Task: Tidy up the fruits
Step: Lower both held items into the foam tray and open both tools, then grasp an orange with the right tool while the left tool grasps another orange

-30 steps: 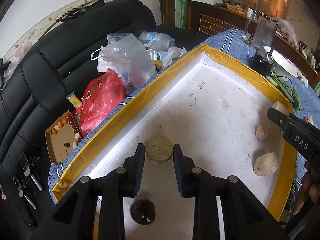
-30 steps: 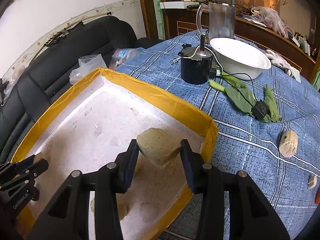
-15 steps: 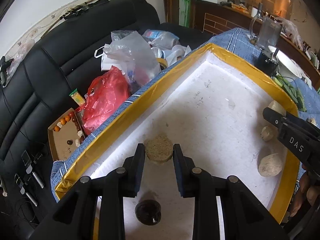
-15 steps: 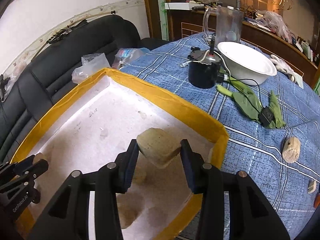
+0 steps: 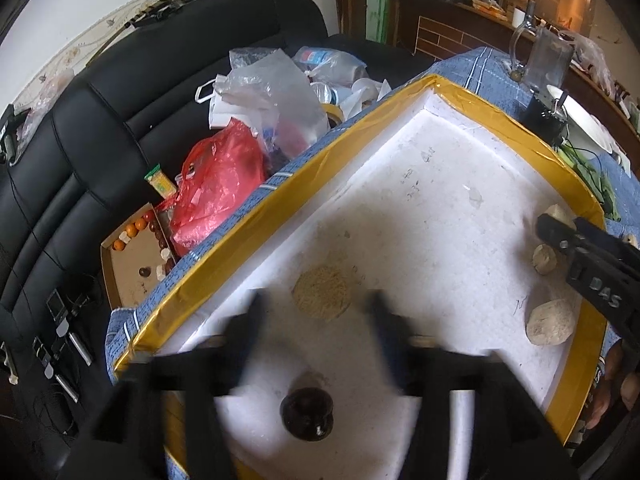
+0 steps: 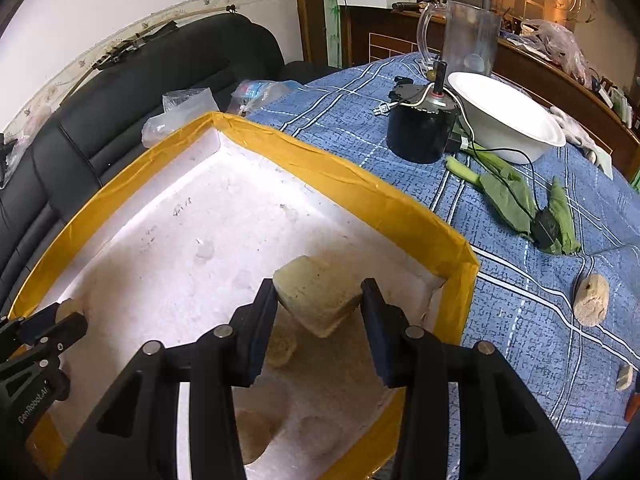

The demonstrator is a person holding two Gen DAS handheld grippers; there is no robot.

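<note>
Left wrist view: left hand-held gripper (image 5: 320, 320) opening, round tan fruit (image 5: 322, 293) free on tray (image 5: 280, 196) floor, lower centre | right hand-held gripper (image 6: 318, 312) clamps pale wedge (image 6: 316, 300) | risk: spreading fingers nudge fruit

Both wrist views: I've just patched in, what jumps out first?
The yellow-rimmed foam tray fills both views. The right gripper holds a tan wedge over its near corner. The left gripper is opening, its pads clear of a round tan slice lying on the tray floor.
</note>
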